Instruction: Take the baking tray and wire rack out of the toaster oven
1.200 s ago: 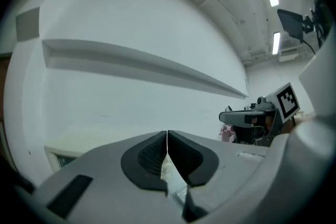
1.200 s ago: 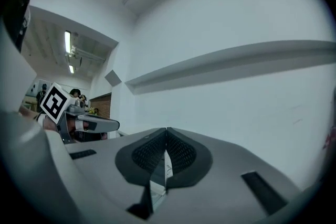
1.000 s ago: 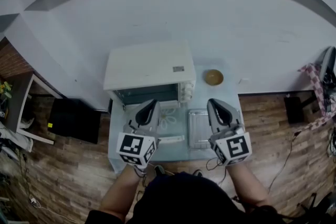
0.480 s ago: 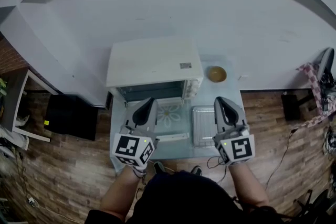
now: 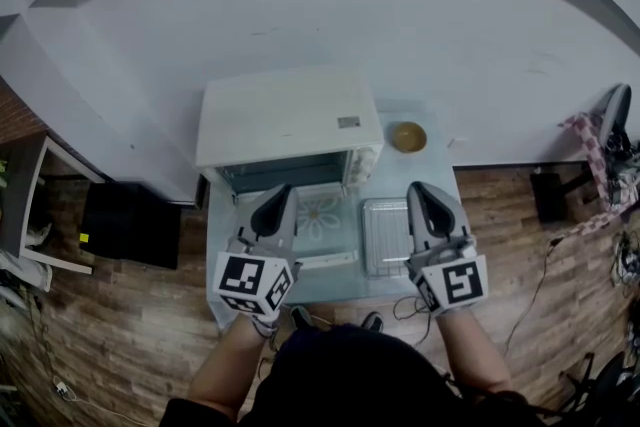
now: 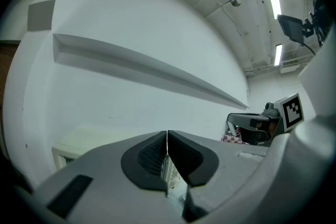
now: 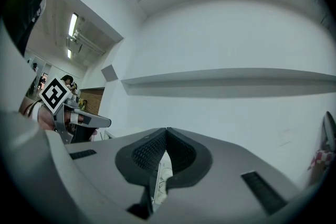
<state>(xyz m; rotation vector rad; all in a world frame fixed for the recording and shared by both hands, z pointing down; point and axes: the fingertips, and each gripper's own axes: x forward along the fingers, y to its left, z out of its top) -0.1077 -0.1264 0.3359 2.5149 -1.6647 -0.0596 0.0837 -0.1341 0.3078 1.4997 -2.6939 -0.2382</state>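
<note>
In the head view the white toaster oven (image 5: 290, 120) stands at the back of a small table (image 5: 400, 177), its glass door (image 5: 322, 218) folded down flat toward me. To the right of the door a silvery tray with a wire grid (image 5: 384, 237) lies on the table. My left gripper (image 5: 281, 188) hovers over the door's left side, shut and empty. My right gripper (image 5: 416, 187) hovers over the tray's right edge, also shut and empty. The left gripper (image 6: 167, 136) and the right gripper (image 7: 166, 131) each show their pads meeting in their own views.
A small brown bowl (image 5: 407, 137) sits at the table's back right corner. A black box (image 5: 130, 230) stands on the wooden floor to the left. Cables trail on the floor at right. A white wall rises right behind the oven.
My left gripper has drifted a little to the left over the open door. The right gripper has stayed put. Both stay shut.
</note>
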